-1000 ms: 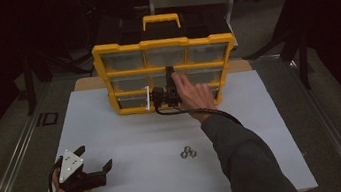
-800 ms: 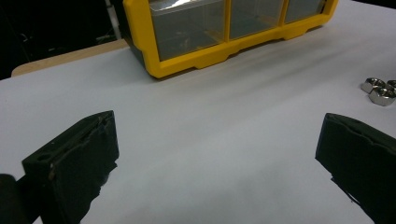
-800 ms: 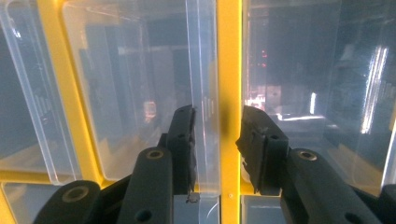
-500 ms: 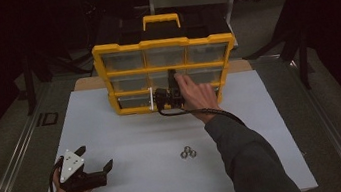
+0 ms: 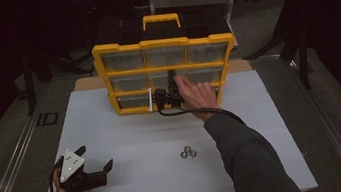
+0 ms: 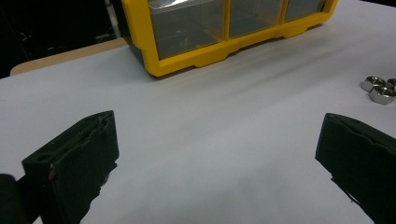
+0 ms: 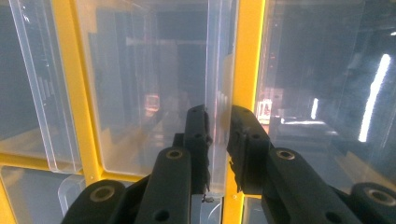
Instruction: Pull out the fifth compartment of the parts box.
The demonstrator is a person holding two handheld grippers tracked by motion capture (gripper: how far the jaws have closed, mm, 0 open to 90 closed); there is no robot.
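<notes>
At the far edge of the white worktop (image 5: 128,132), the right gripper (image 7: 218,135) is pinching the clear plastic drawer lip (image 7: 215,93) of the yellow plastic organiser (image 5: 167,71), so a straight, level pull seems best, while the left gripper (image 6: 210,154) is resting wide open near 3 steel hex nuts (image 5: 187,152).

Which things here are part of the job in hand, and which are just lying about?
In use, as far as the frames show:
- yellow organiser
- clear drawer edge, pinched by the right gripper
- hex nuts, possibly the parts for the drawer

Lying about:
- left gripper, open, resting on the white mat
- small black object off the mat's left edge
</notes>
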